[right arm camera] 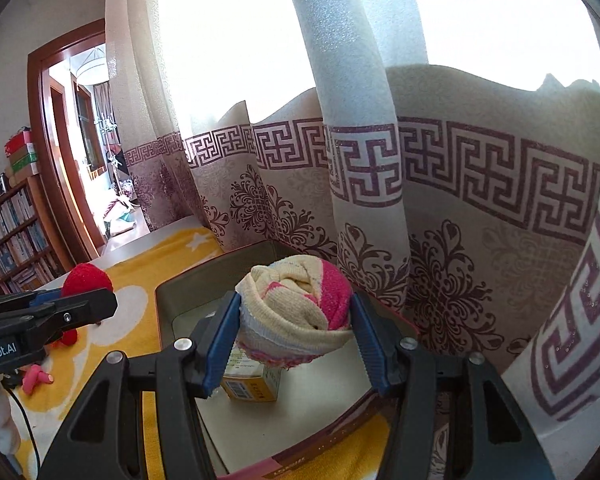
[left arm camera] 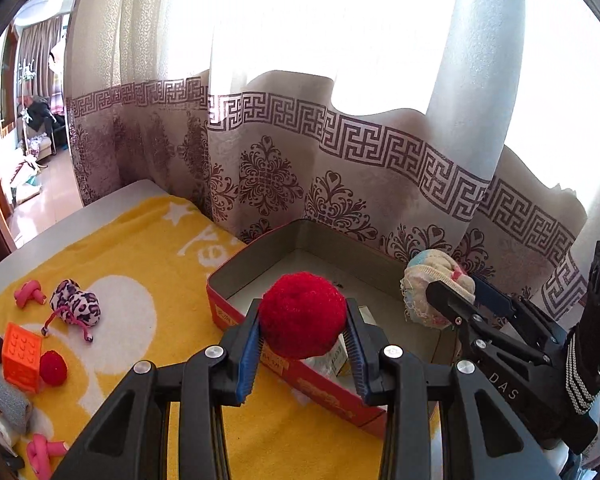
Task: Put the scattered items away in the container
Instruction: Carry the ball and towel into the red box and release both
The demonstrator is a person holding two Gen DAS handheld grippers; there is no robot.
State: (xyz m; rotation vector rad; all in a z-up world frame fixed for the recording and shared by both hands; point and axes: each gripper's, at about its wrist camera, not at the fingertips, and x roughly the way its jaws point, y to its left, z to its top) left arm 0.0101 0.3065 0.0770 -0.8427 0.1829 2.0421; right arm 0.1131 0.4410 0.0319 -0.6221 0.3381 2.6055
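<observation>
My left gripper (left arm camera: 303, 330) is shut on a fuzzy red ball (left arm camera: 302, 314), held above the near wall of the red box (left arm camera: 256, 312). My right gripper (right arm camera: 294, 326) is shut on a rolled cream, pink and blue sock (right arm camera: 296, 312) over the inside of the same box (right arm camera: 168, 312). In the left wrist view that sock (left arm camera: 428, 288) hangs over the box's right side, and in the right wrist view the red ball (right arm camera: 87, 278) shows at the left. A small yellow carton (right arm camera: 252, 384) lies on the box floor under the sock.
On the yellow towel (left arm camera: 140, 264) to the left lie a leopard-print pouch (left arm camera: 76, 302), an orange cube (left arm camera: 20, 356), a second red ball (left arm camera: 53, 367), two pink knotted pieces (left arm camera: 29, 294) and a grey cloth (left arm camera: 4, 400). A patterned curtain (left arm camera: 340, 152) hangs right behind the box.
</observation>
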